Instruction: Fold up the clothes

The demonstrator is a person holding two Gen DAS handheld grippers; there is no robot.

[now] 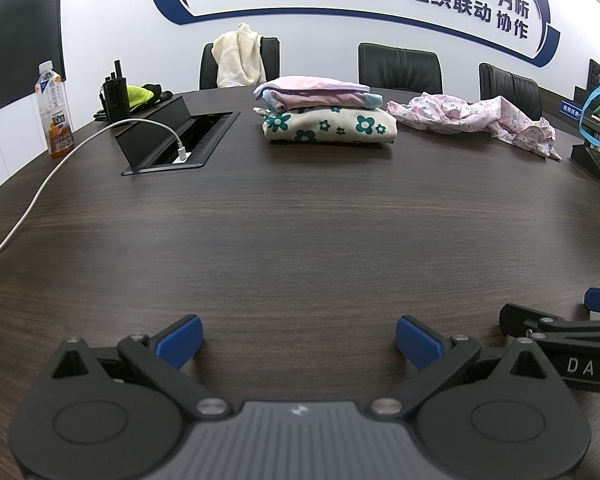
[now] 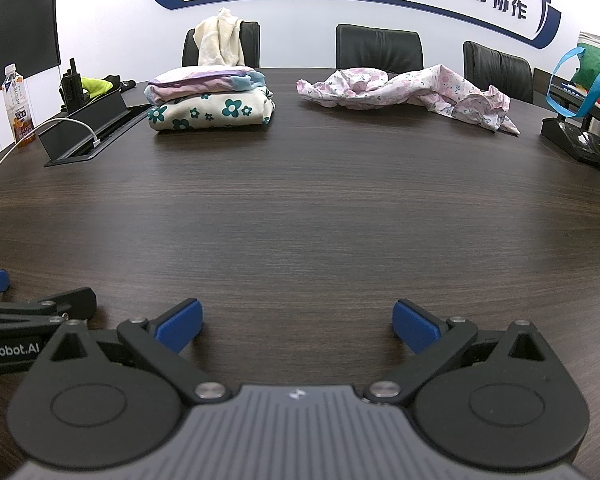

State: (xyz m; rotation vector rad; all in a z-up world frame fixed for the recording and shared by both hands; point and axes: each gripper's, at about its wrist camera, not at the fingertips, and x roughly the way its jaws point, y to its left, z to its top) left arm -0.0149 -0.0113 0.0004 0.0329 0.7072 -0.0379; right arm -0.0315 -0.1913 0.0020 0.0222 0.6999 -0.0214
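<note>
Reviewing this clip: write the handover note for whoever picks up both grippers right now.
Left gripper: open, empty, low over the table.
Right gripper: open, empty, beside it.
Done: two folded garments in a stack at the far side, left of centre.
Left: pink floral garment lies crumpled to the right of the stack, untouched. A cream garment hangs over a chair behind; unclear whether it is part of the job.

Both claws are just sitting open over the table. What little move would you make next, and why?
Probably reach the right gripper forward toward the crumpled pink floral garment. It lies unfolded at the far right of the table, while the folded stack looks done. The left gripper is also open and holds nothing.
</note>
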